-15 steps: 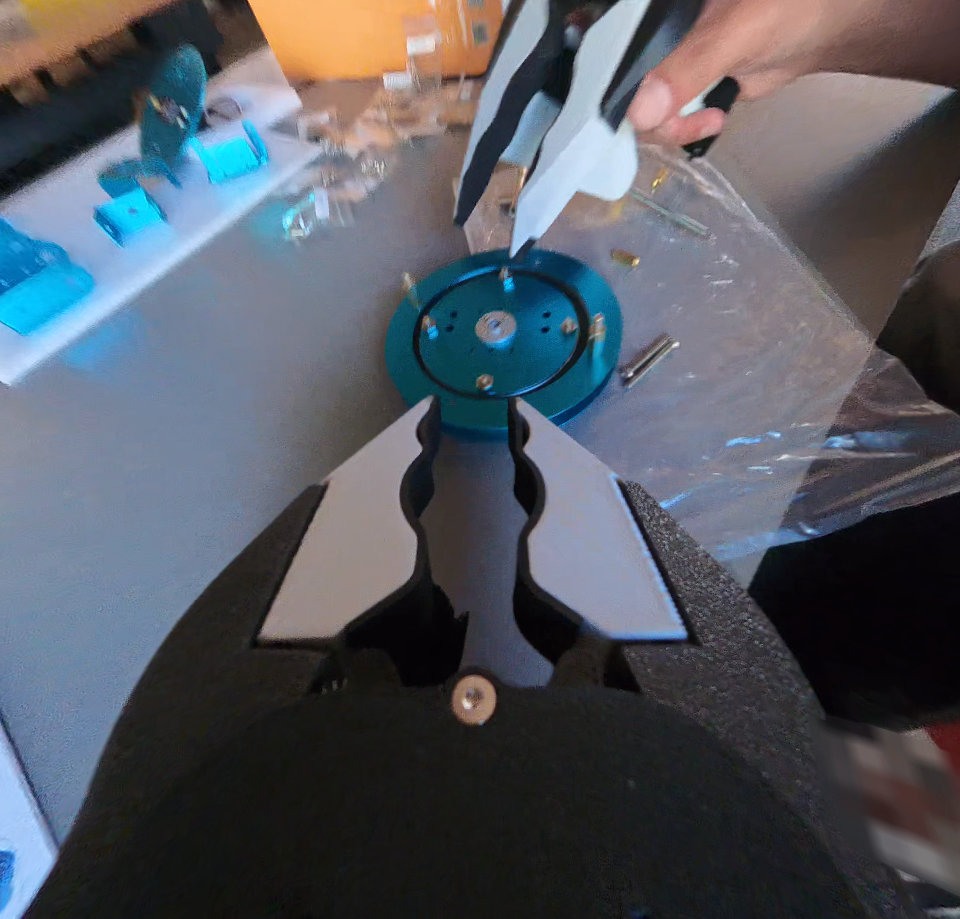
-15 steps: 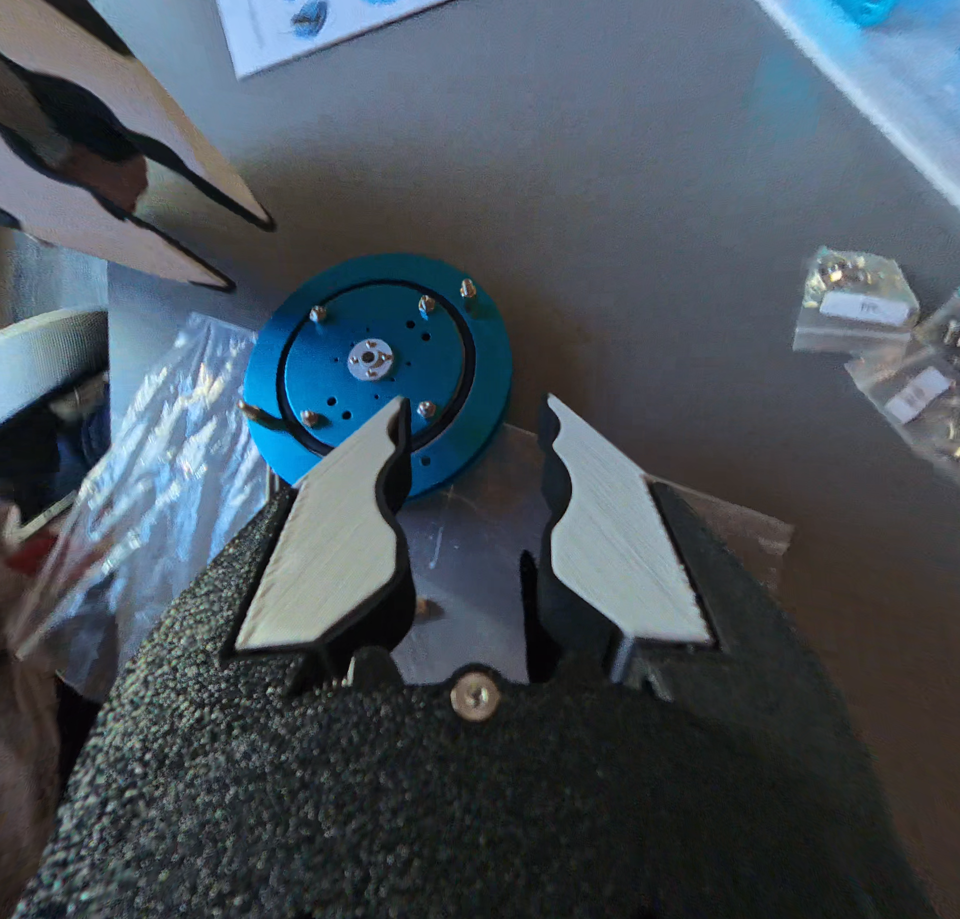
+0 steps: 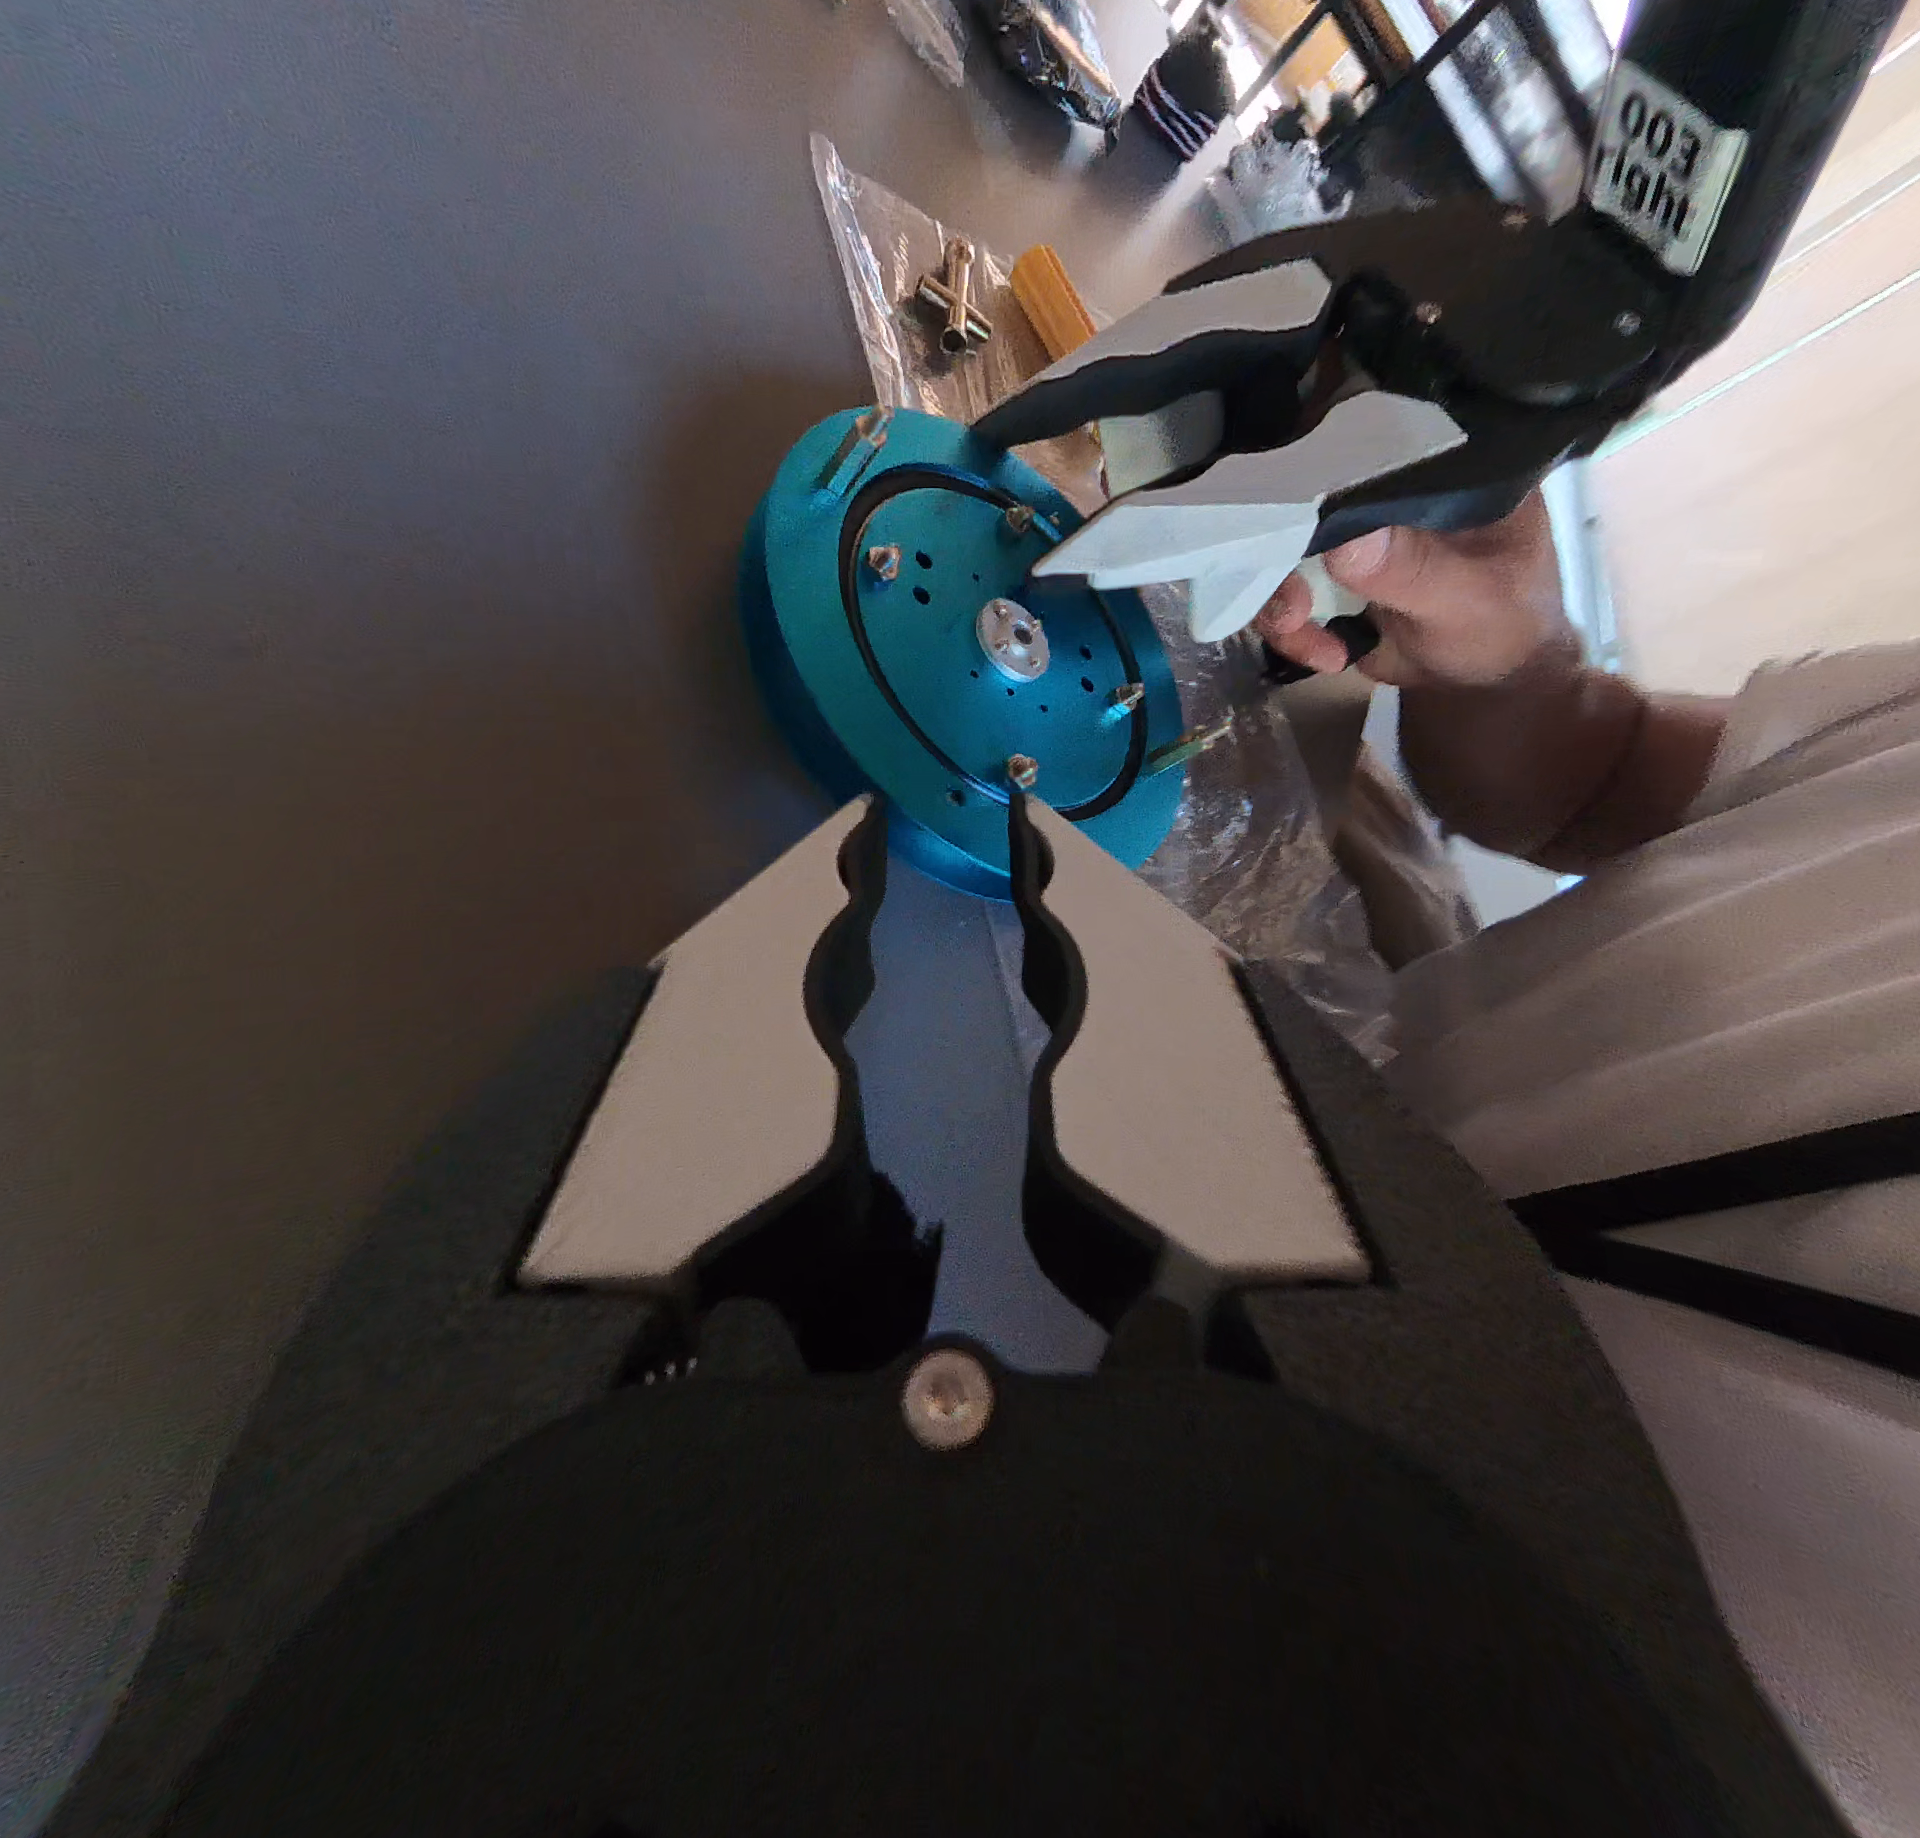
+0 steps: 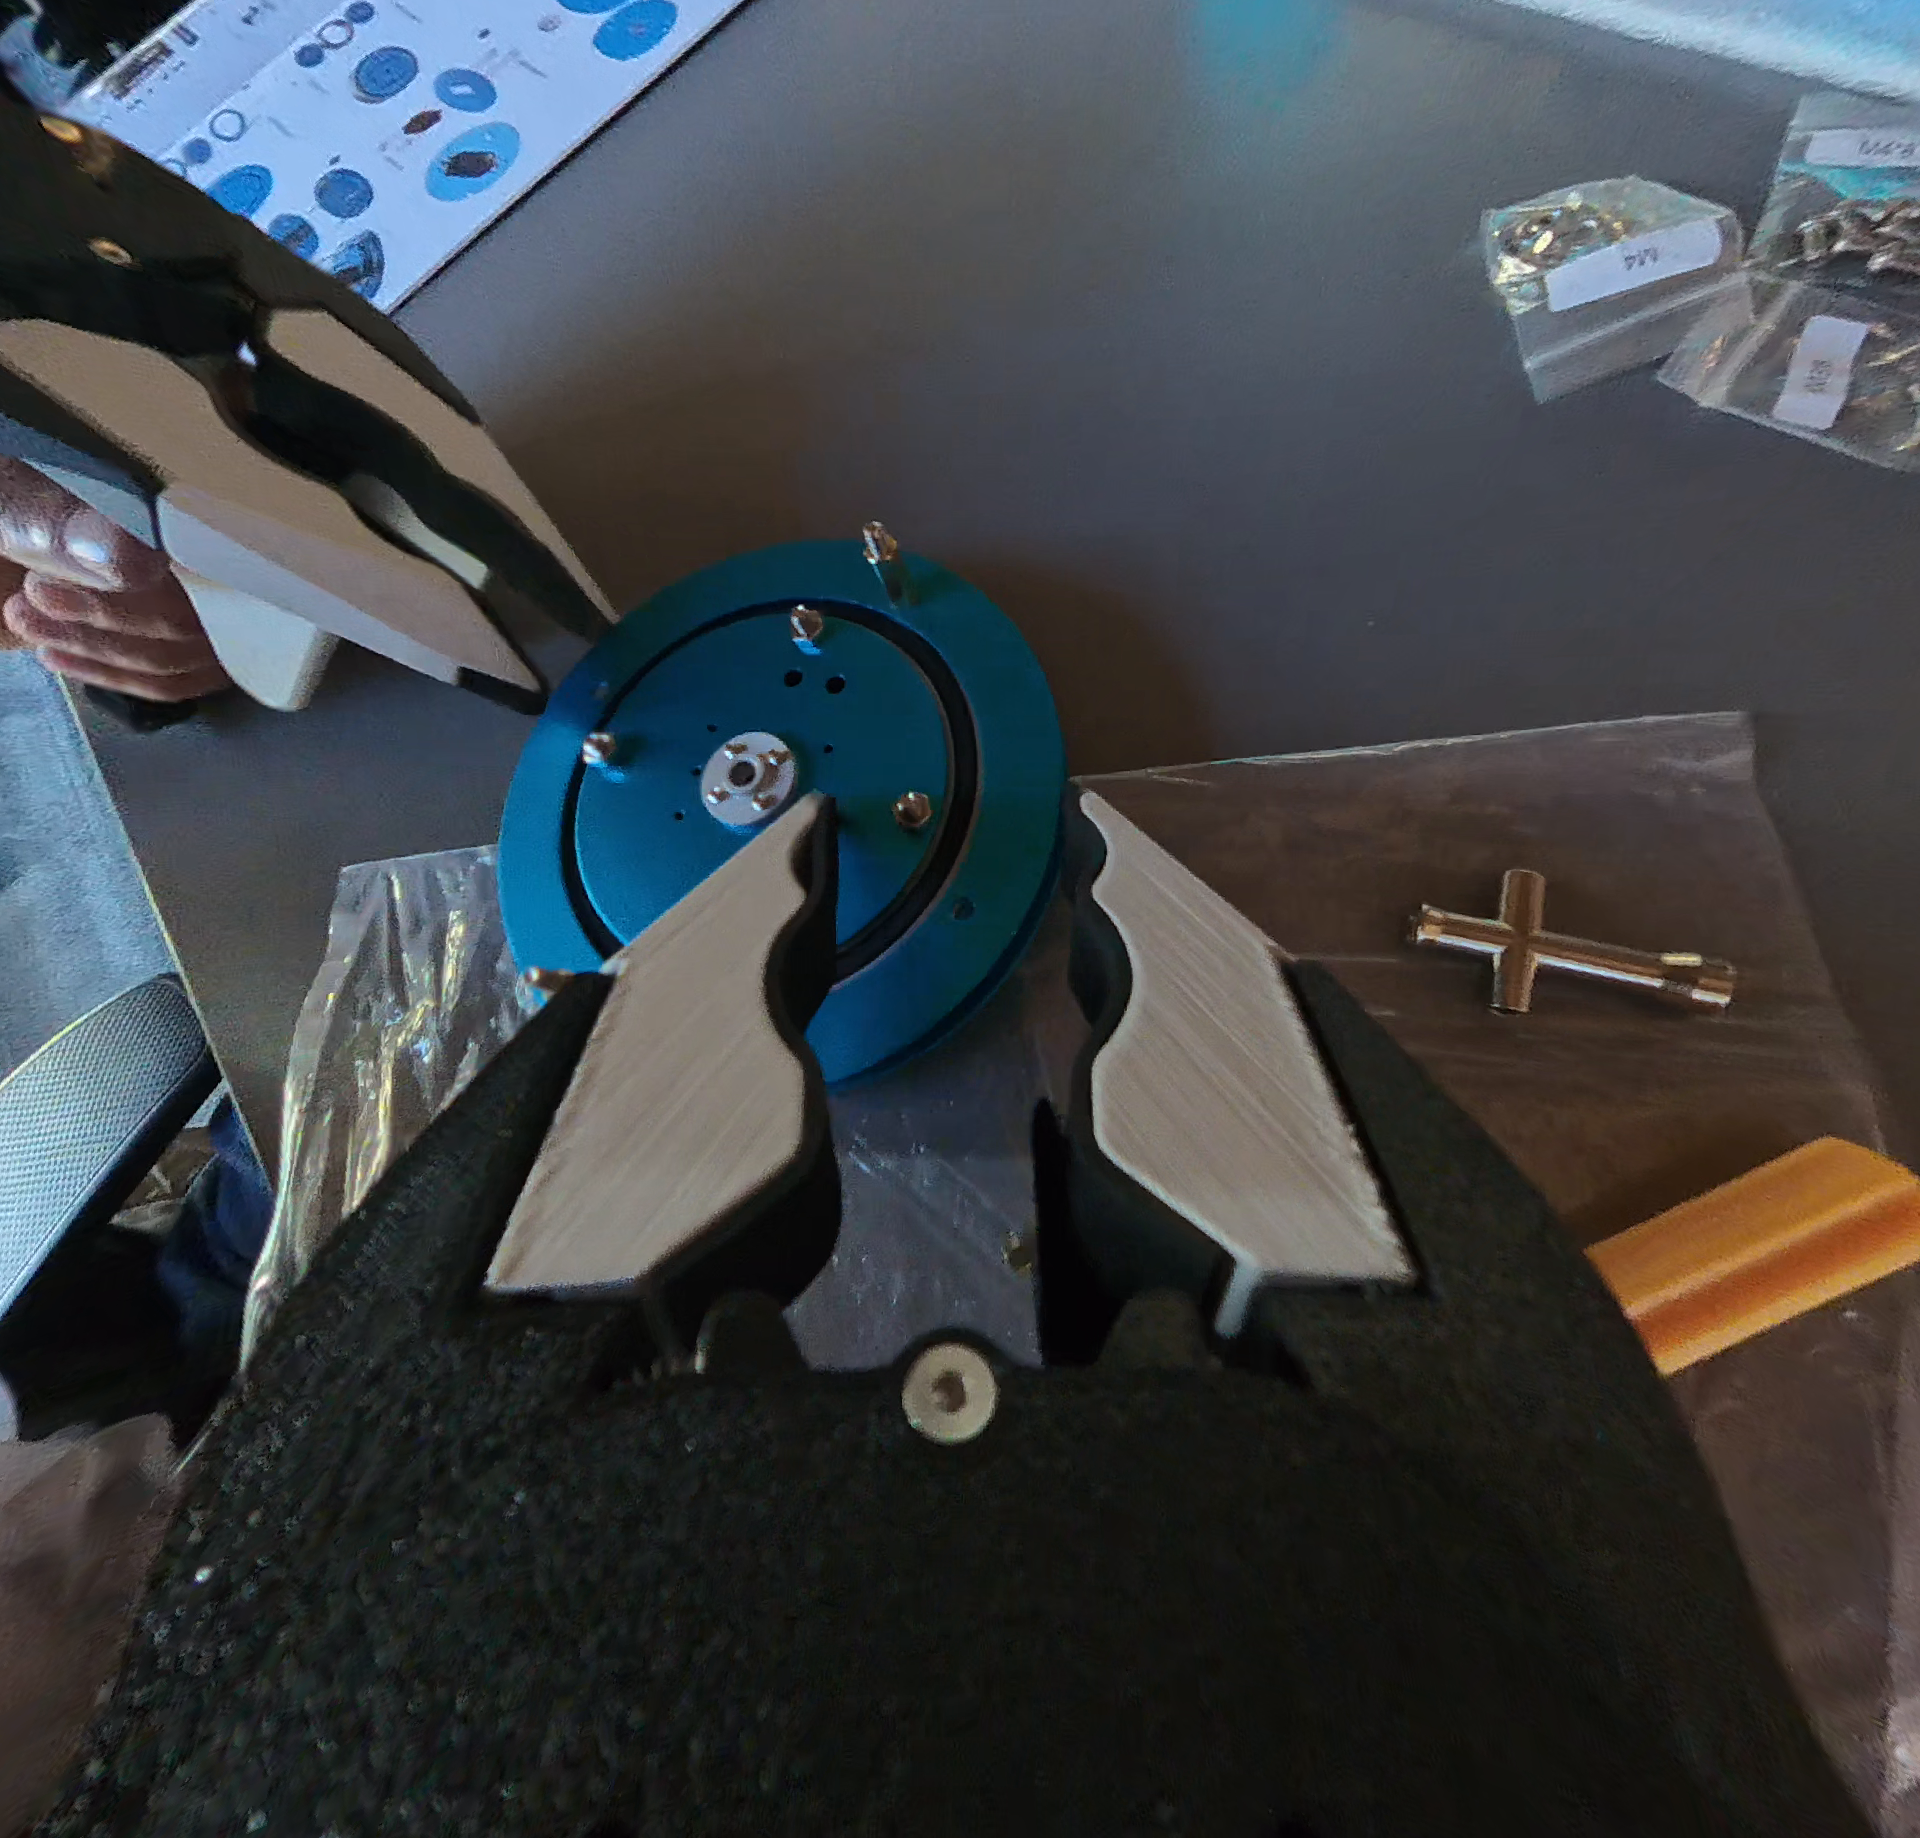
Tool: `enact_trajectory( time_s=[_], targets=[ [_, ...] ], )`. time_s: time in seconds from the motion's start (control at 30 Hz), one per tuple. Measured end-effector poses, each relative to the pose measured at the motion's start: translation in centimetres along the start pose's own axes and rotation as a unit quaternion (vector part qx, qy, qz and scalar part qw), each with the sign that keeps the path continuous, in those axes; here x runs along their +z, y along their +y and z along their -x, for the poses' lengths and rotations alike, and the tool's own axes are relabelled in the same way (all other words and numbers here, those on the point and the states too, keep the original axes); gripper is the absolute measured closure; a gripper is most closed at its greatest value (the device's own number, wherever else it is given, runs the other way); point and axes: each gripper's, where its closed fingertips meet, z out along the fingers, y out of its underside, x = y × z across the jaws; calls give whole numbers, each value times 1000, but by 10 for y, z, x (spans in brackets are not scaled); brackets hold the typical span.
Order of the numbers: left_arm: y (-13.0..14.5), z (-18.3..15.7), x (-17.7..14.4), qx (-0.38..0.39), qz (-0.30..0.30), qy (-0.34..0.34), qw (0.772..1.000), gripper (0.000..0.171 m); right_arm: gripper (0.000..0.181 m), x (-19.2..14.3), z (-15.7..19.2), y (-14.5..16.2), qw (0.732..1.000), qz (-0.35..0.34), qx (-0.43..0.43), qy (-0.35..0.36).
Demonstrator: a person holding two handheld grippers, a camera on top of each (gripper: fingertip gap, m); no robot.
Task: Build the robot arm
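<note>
- since half a second ago my right gripper (image 4: pixel 951 801) has swung down from above the blue disc (image 4: pixel 727 853) to its edge, and my left wrist view has rolled, so the disc now looks tilted in it.
- the blue disc lies on the grey table (image 4: pixel 1143 334), partly on a clear plastic bag (image 4: pixel 1455 853); it carries a black ring, a silver hub at its centre and small brass standoffs.
- my right gripper is released, fingers spread: one tip over the disc face just beside the hub, the other past the disc's rim, grasping nothing.
- my left gripper (image 3: pixel 940 801) is at the disc's opposite rim, fingers parted with a gap between them, holding nothing; i cannot tell whether the tips touch the disc.
- beside the disc on the bag lie a metal cross wrench (image 4: pixel 1558 947) and an orange piece (image 4: pixel 1756 1248).
- beyond the disc sit small bags of hardware (image 4: pixel 1621 271) and a printed parts sheet (image 4: pixel 416 74).
</note>
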Motion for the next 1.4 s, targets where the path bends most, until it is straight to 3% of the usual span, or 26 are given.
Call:
enact_trajectory(
  time_s=[0.13, 0.37, 1.4],
  targets=[
    [5, -4, 5, -51, 0, 30, 998, 156, 142, 1, -2, 0, 1000, -4, 12, 10],
    [6, -4, 8, -59, 0, 34, 998, 160, 152, 0, -6, -1, 999, -22, 43, 8],
    [11, -11, 8, -39, 9, 39, 998, 160, 154, 1, -7, -2, 998, -33, 49, -18]
  ],
)
